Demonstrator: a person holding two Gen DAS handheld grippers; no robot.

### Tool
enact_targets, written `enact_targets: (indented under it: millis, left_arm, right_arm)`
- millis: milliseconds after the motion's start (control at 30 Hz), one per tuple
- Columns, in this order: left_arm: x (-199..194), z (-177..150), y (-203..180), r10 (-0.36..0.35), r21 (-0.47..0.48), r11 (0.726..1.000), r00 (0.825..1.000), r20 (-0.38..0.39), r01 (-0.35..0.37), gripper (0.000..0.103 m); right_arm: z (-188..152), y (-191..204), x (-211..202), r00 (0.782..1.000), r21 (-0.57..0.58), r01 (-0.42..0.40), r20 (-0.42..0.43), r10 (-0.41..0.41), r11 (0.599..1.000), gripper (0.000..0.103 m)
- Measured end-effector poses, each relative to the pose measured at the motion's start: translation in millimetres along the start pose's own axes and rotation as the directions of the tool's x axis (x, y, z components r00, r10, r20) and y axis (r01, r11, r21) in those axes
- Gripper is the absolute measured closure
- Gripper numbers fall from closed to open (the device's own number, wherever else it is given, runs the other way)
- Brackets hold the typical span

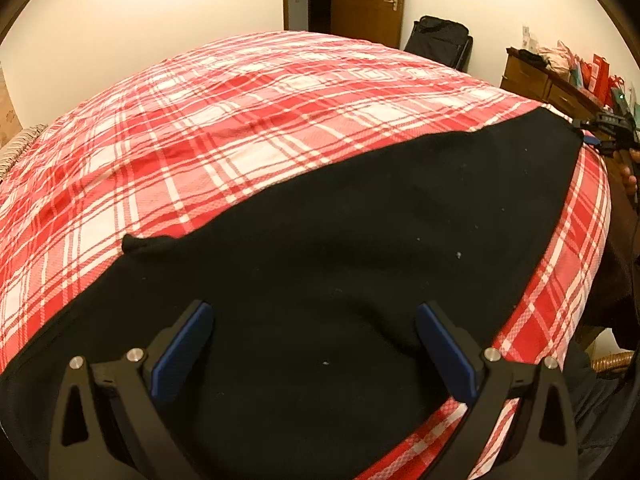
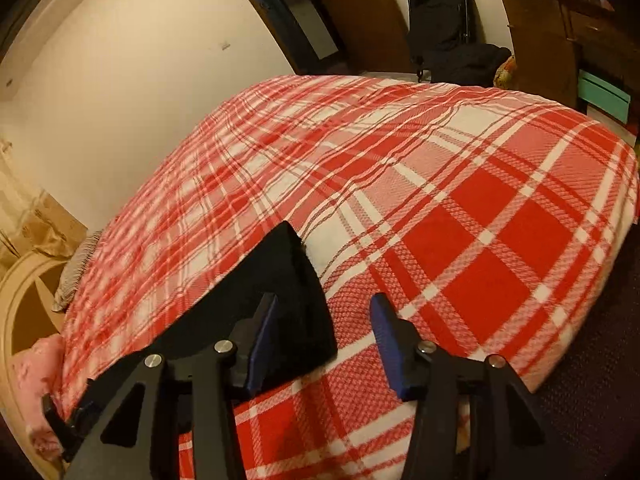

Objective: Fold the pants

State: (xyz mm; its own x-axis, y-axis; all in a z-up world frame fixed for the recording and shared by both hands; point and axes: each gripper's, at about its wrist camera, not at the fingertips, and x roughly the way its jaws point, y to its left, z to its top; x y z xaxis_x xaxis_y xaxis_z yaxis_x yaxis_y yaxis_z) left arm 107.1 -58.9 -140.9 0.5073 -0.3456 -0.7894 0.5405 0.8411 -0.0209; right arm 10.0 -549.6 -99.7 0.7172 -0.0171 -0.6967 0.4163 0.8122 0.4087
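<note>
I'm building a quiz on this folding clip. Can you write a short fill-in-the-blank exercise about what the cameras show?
1. The pants are ____ in colour.
2. They lie on a red and white ____ bedspread.
3. The left gripper hangs over the pants with its jaws ____.
4. The right gripper holds ____.

Missing words: black; plaid; open; nothing

Pants [image 1: 340, 248] cut off at frame bottom; right gripper [image 1: 608, 132] partly cropped.

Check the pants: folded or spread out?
Spread out. The black pants lie flat as one long strip across the plaid bedcover; no doubled-over layer shows. Both grippers are open above them.
</note>
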Motion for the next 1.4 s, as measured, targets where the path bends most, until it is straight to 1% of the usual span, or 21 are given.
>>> enact_targets:
  millis: [67,100,133,167,233,267,300,367,433,467,567,700,767,900,1033,1100,1200,1300,1400]
  left_arm:
    - [0.3,-0.7,1.1,0.001,-0.004,1.000,1.000,0.001,-0.001,0.000]
    - [0.3,-1.3,1.9,-0.002,-0.007,1.000,1.000,0.001,0.002,0.000]
    - [0.4,-1.6,2.1,-0.002,-0.007,1.000,1.000,0.000,0.002,0.000]
    - [0.2,-1.8,2.1,-0.003,-0.006,1.000,1.000,0.000,0.003,0.000]
    - [-0.2,-2.2,2.7,-0.005,-0.006,1.000,1.000,0.002,0.005,0.000]
    - [0.0,-2.4,2.8,-0.006,-0.007,1.000,1.000,0.003,0.006,0.000]
    - [0.0,-2.3,2.7,-0.006,-0.008,1.000,1.000,0.003,0.006,0.000]
    - [-0.4,-2.0,2.7,-0.005,-0.009,1.000,1.000,0.003,0.005,0.000]
    - [-1.2,-1.9,2.6,-0.007,-0.010,1.000,1.000,0.005,0.007,0.000]
    - [-1.4,-2.2,2.8,-0.008,-0.011,1.000,1.000,0.005,0.008,0.000]
    - [-3.1,-2.7,4.1,-0.010,-0.016,1.000,1.000,0.008,0.010,0.000]
    - [-7.2,-3.1,5.4,-0.008,-0.025,1.000,1.000,0.016,0.008,0.000]
    - [-8.6,-3.3,6.3,-0.008,-0.030,1.000,1.000,0.019,0.008,0.000]
    - [-12.1,-3.7,8.8,-0.017,-0.042,0.999,1.000,0.027,0.018,0.000]
    - [-16.3,-1.7,9.3,-0.046,-0.063,0.997,0.998,0.037,0.048,0.000]
    - [-18.9,0.5,6.7,-0.044,-0.056,0.997,0.998,0.043,0.046,0.000]
    - [-24.4,4.7,1.7,-0.051,-0.044,0.998,0.997,0.058,0.054,0.000]
    - [-29.8,8.2,-2.2,-0.064,-0.035,0.997,0.995,0.073,0.067,0.000]
    - [-30.9,11.3,-5.9,-0.087,-0.031,0.995,0.993,0.081,0.089,0.000]
  right_arm:
    - [-0.3,4.9,2.6,0.999,0.004,-0.035,-0.005,0.035,0.999,0.054]
    - [-0.8,7.0,4.1,0.997,0.014,-0.080,-0.018,0.081,0.997,0.055]
    - [-1.4,8.8,6.9,0.994,0.022,-0.108,-0.032,0.109,0.994,0.057]
    - [-2.7,11.4,9.6,0.994,0.016,-0.100,-0.044,0.100,0.995,0.060]
    - [-5.2,16.3,14.4,0.997,-0.021,-0.056,-0.050,0.055,0.998,0.065]
    - [-5.7,16.0,16.6,0.997,-0.018,-0.056,-0.052,0.055,0.998,0.072]
    - [-5.6,14.9,18.7,0.997,-0.011,-0.062,-0.054,0.062,0.998,0.076]
    - [-3.7,12.3,20.8,0.994,0.014,-0.093,-0.057,0.094,0.996,0.081]
    - [-1.9,13.9,20.5,0.989,0.029,-0.133,-0.060,0.135,0.991,0.083]
    - [-1.0,17.4,20.7,0.988,0.022,-0.140,-0.059,0.141,0.990,0.084]
    - [3.8,38.1,16.1,0.987,-0.032,-0.158,-0.037,0.156,0.987,0.085]
    - [10.6,77.0,2.7,0.983,-0.129,-0.181,0.004,0.183,0.975,0.086]
    - [11.2,95.3,-2.4,0.982,-0.180,-0.184,0.010,0.189,0.966,0.086]
    - [5.7,127.3,-11.9,0.975,-0.271,-0.212,0.007,0.222,0.939,0.086]
    - [-10.7,162.5,-20.3,0.966,-0.369,-0.247,-0.019,0.258,0.896,0.086]
    - [-19.5,176.6,-21.4,0.962,-0.405,-0.262,-0.037,0.270,0.876,0.086]
    - [-37.1,201.6,-18.2,0.953,-0.458,-0.294,-0.078,0.292,0.839,0.086]
    - [-57.6,225.7,-9.2,0.939,-0.495,-0.340,-0.135,0.316,0.799,0.086]
    - [-86.5,251.0,7.7,0.932,-0.550,-0.363,-0.205,0.300,0.752,0.086]
